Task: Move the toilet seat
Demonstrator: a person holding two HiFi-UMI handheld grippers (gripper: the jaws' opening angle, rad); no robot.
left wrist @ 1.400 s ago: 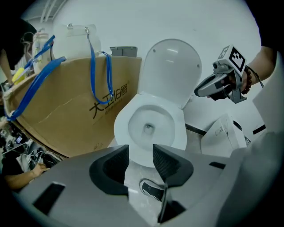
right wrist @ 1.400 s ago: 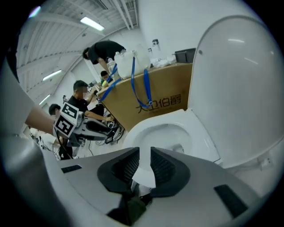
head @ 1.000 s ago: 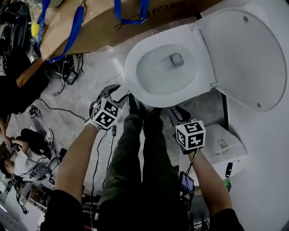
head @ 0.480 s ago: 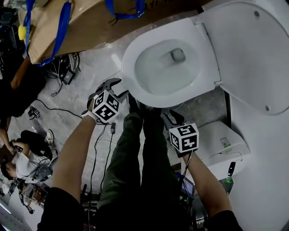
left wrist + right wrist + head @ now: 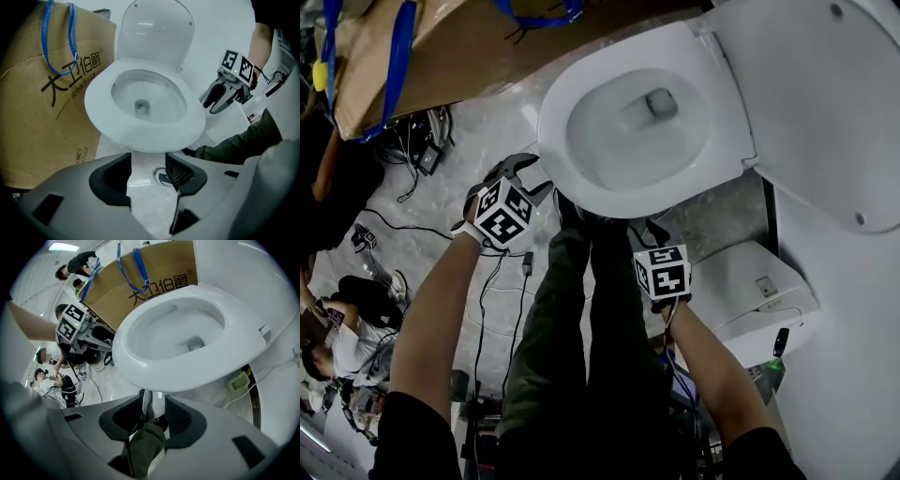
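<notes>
The white toilet seat (image 5: 581,173) lies flat on the bowl, and the lid (image 5: 825,112) stands raised behind it. My left gripper (image 5: 523,176) hangs open just off the seat's front left rim. In the left gripper view its jaws (image 5: 147,171) sit below the seat (image 5: 140,133) with only floor between them; they have just been opening. My right gripper (image 5: 649,232) is open below the seat's front right edge, jaws also just widened. Its own view shows the jaws (image 5: 152,416) under the seat (image 5: 187,369), with my trouser leg (image 5: 145,446) behind the gap, not gripped.
A large cardboard box with blue straps (image 5: 441,47) stands left of the toilet. Cables and gear (image 5: 422,150) litter the floor. A white unit (image 5: 750,291) sits to the right of the bowl, against the white wall. People sit at the far left (image 5: 337,328).
Both grippers have sunk lower in front of the bowl, the right one more. In the head view the right cube has slid left towards my legs. Nothing was taken hold of.
</notes>
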